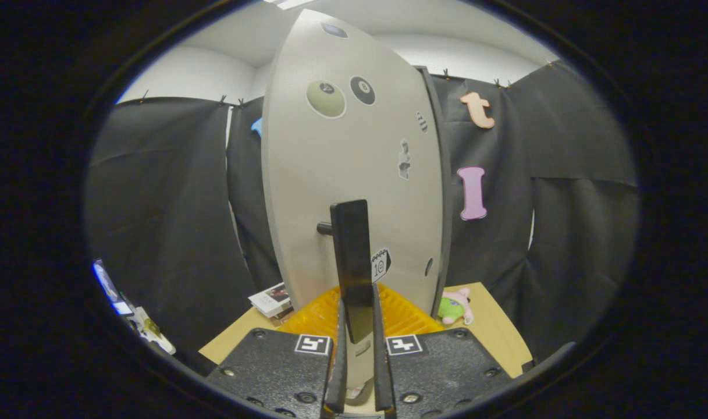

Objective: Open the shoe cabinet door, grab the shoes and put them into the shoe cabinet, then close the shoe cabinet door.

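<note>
Between the fingers (337,349): black door handle (352,265), upright, lower end down in the gap, both pads pressed on it. Gripper (358,349) clamped on handle. Grey cabinet door (354,169) straight ahead, stickers on its face, handle on a short post. Beyond, at door's foot: yellow crate (322,317) on tan table (493,326), plush toy (455,307) right, booklets (270,301) left.

Door handle (352,265) between fingers (336,361) (door (342,174) just beyond).
</note>
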